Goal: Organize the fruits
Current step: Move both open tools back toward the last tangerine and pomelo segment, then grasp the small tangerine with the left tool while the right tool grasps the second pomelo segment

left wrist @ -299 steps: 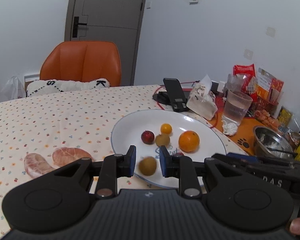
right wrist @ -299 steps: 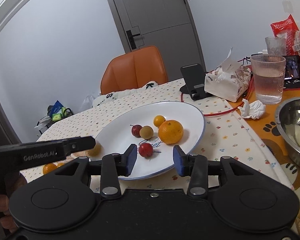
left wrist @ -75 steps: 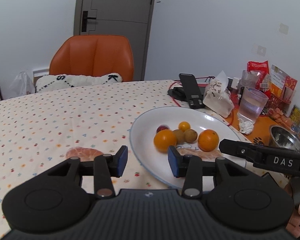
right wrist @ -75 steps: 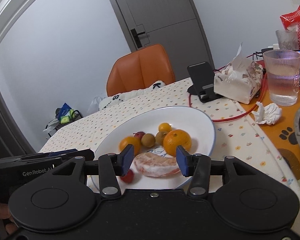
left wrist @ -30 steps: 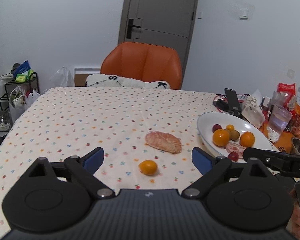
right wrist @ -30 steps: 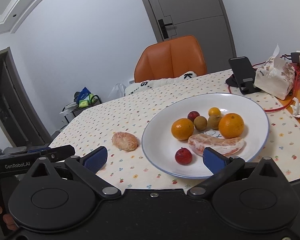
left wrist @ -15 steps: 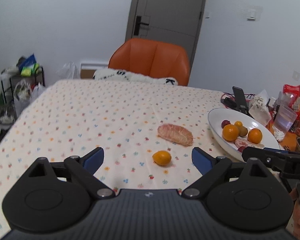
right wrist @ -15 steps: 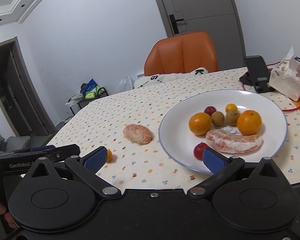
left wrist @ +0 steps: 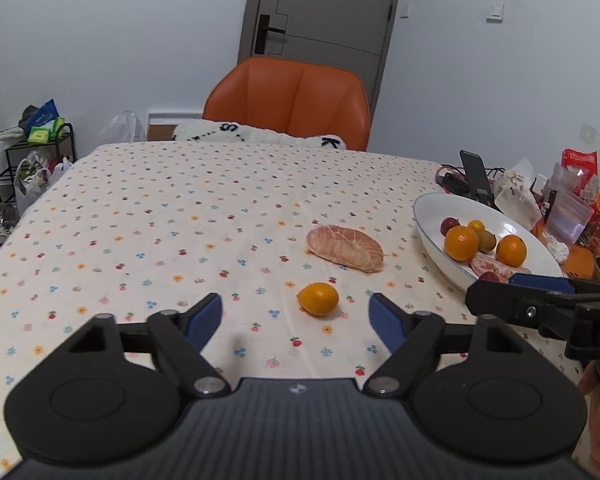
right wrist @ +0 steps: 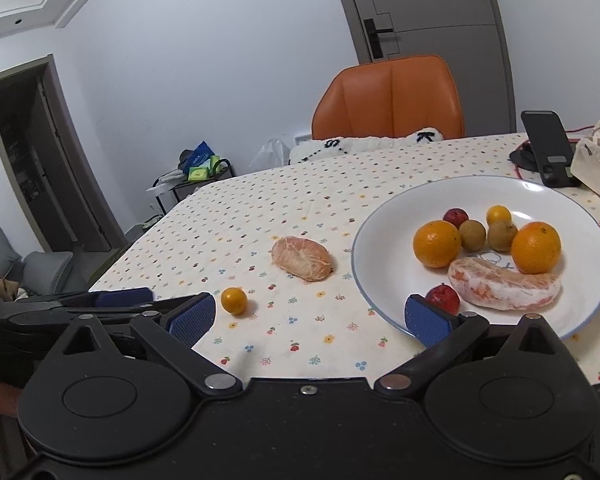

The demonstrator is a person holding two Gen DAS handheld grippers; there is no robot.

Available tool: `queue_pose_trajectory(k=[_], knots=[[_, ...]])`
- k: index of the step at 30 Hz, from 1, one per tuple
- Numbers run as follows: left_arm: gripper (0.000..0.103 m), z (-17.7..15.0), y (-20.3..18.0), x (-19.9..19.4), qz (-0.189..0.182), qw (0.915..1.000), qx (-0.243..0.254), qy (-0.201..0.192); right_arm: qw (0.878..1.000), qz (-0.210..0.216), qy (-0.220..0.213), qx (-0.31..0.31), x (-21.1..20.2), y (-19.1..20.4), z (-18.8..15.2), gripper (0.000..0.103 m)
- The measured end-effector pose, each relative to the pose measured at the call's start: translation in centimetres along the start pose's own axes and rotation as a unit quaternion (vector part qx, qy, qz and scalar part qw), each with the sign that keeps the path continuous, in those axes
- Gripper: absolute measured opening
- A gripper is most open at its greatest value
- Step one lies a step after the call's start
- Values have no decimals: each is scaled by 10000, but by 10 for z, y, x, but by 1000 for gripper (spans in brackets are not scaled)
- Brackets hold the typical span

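A small orange kumquat (left wrist: 318,299) lies on the dotted tablecloth just ahead of my open left gripper (left wrist: 296,318), slightly right of centre between the fingers. Behind it rests a peeled pomelo piece (left wrist: 345,247). The white plate (left wrist: 430,222) at the right holds two oranges, a pomelo segment, small brown and red fruits. In the right wrist view, my open right gripper (right wrist: 307,317) hovers at the plate's (right wrist: 380,216) near-left rim, with the kumquat (right wrist: 234,300) and the peeled pomelo piece (right wrist: 302,258) to its left. Nothing sits between either pair of fingers.
An orange chair (left wrist: 288,104) stands at the table's far side. A phone stand (left wrist: 476,178), tissue pack (left wrist: 516,200), plastic cup (left wrist: 568,216) and snack bags crowd the right edge beyond the plate. A rack with bags (left wrist: 32,148) stands left of the table.
Both grippers have pulled back from the plate and opened wide. The left one has swung left and now closes in on the kumquat on the cloth.
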State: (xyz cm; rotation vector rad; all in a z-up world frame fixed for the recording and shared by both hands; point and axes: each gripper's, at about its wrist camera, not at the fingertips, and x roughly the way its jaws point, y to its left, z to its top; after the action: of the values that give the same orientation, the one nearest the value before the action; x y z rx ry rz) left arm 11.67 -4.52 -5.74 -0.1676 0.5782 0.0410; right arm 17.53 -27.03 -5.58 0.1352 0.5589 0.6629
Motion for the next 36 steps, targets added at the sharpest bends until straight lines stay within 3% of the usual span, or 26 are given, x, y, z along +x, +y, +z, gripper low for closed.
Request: queue_pose_trajectory(k=[3, 11, 18, 21, 36], knots=[[63, 1, -2, 8, -36, 10000, -10, 67, 10000, 26, 16, -28, 3, 1, 2, 95], [55, 4, -10, 26, -169, 9997, 73, 185, 10000, 37, 60, -14, 13, -2, 8, 77], [48, 7, -15, 41, -175, 9993, 198, 268, 9999, 53, 111, 10, 23, -4, 13, 72], [28, 7, -13, 48, -170, 9990, 171, 383, 9999, 59, 152, -1, 28, -5, 15, 71], [26, 31, 18, 41, -4, 9999, -16, 146, 9994, 263, 162, -138, 54, 7, 38, 70]])
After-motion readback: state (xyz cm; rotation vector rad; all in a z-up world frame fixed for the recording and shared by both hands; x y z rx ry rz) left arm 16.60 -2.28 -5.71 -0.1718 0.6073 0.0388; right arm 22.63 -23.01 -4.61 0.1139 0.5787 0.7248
